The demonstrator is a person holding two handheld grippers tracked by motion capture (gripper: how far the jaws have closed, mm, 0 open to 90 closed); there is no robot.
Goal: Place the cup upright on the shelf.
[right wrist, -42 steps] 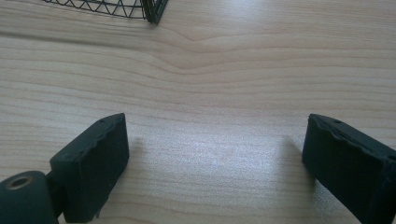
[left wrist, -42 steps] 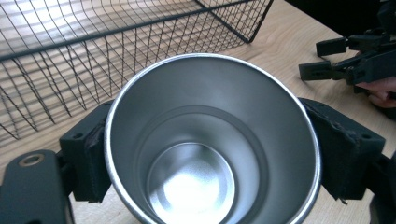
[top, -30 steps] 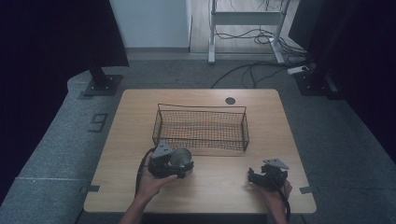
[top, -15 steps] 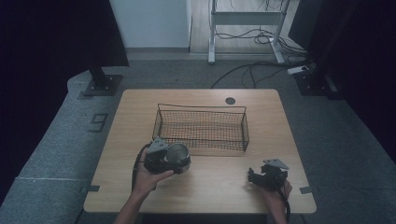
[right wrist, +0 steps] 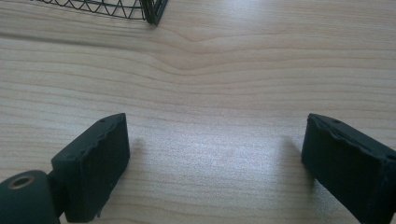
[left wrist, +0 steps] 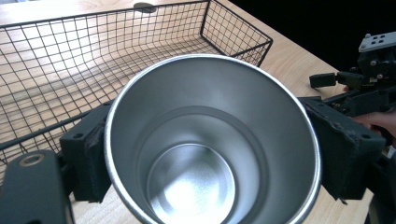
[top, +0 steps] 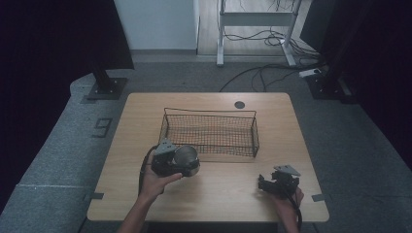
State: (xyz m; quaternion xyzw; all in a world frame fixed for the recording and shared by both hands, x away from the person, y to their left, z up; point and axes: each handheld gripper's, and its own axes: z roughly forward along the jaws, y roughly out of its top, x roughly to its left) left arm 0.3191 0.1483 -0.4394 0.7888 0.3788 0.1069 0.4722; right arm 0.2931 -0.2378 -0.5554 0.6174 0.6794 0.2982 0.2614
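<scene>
Two hands come in at the near edge of the wooden surface (top: 218, 194), each holding tongs. The right tongs (top: 278, 182) rest low near the front right corner, jaws wide apart with bare wood between them. The left tongs (top: 167, 162) are clamped on a steel cup (left wrist: 212, 140), one black pad on either side of its wall, its mouth turned toward the camera. Just beyond the cup stands a black wire basket (top: 210, 132), mid-surface.
</scene>
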